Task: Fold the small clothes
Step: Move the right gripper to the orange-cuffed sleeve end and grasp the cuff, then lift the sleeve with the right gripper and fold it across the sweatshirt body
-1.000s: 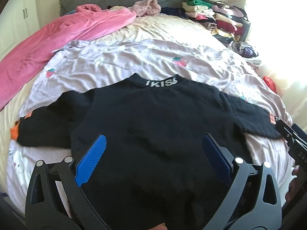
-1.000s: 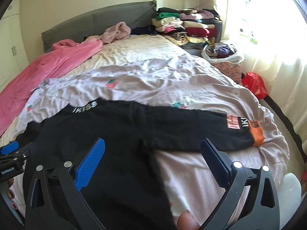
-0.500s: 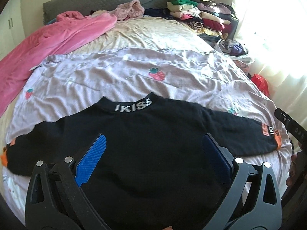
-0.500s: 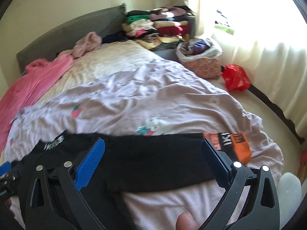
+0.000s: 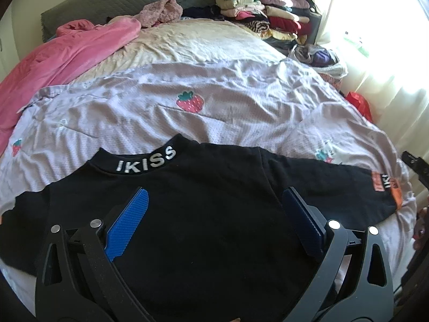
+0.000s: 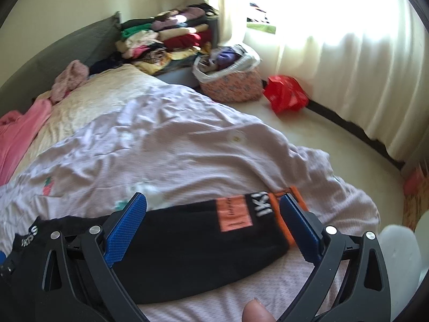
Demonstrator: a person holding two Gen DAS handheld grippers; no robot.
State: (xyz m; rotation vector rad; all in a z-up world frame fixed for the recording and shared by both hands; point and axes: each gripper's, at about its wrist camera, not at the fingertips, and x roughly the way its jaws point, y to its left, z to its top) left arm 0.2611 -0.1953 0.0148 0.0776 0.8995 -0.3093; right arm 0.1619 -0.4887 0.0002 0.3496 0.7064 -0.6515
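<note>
A small black sweater (image 5: 203, 214) lies spread flat on the lilac bedspread (image 5: 161, 112), its collar lettered IKISS (image 5: 146, 161) facing away. My left gripper (image 5: 214, 222) hovers open over the sweater's body with nothing between its blue pads. The right sleeve (image 6: 203, 236) stretches out to the right and ends in an orange cuff (image 6: 278, 212) with an orange patch. My right gripper (image 6: 214, 225) stands open around that sleeve end, the cuff near its right pad (image 6: 300, 228). The right gripper's edge (image 5: 415, 166) shows at the far right of the left wrist view.
A pink blanket (image 5: 61, 53) lies on the bed's left side, and a pink knit (image 5: 161, 8) near the grey headboard. Folded clothes are stacked (image 5: 265, 18) beside the bed's far right. A floral basket (image 6: 230, 80) and a red bag (image 6: 284, 96) sit on the floor by the curtain.
Both grippers have swung to the right. The right one has come down over the sleeve's cuff end; the left now sits lower on the sweater's body. Both stay open.
</note>
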